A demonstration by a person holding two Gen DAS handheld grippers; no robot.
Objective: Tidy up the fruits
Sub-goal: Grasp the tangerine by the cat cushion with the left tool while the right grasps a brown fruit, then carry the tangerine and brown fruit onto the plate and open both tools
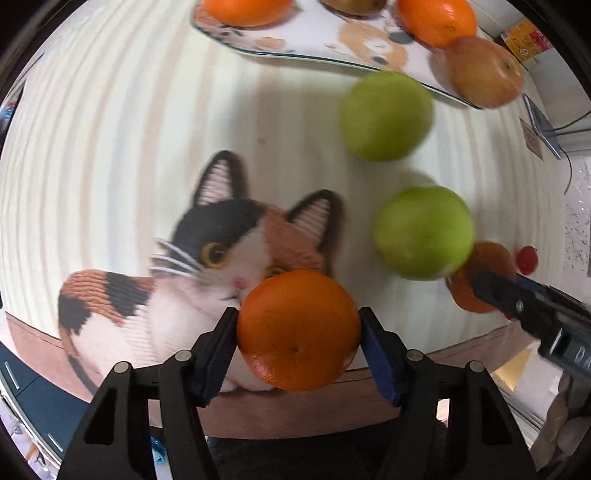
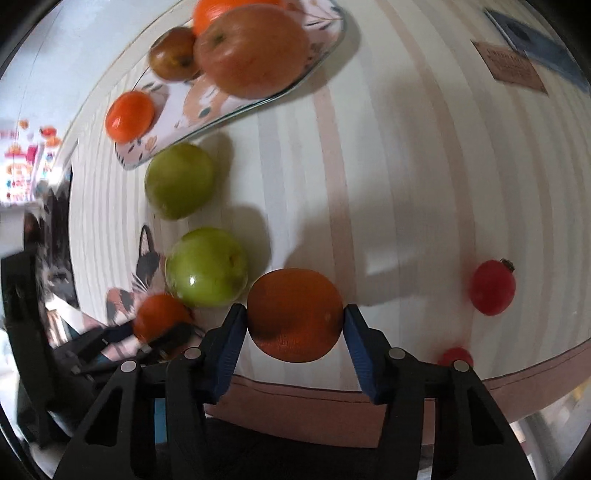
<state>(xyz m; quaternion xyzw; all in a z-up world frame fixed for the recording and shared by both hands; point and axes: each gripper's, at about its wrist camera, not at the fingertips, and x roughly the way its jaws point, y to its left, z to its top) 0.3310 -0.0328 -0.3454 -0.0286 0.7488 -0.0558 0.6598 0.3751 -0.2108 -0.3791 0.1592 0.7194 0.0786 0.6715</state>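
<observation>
the left gripper pinches an orange between its two blue pads, one pad pressed to each side of the fruit. the fruit sits over the near edge of the desk, just in front of the calico cat picture on the striped cloth. the right gripper pinches a second, darker orange the same way, also at the near edge; from the left wrist view that gripper and its orange show low on the right.

just beyond the held fruits lie two green apples, one near and one farther, both on the cloth and apart from each other. the farther one lies just beside the rim of a patterned tray at the far side of the desk. on the tray rest two oranges, a reddish apple at its right end, and a brownish fruit toward the back, too cropped to name.

in the right wrist view a small red fruit lies on the cloth toward the right edge of the desk, well apart from the apples, and another red one sits nearer the front edge, partly hidden behind the gripper frame. a brown tag lies toward the far right corner.
</observation>
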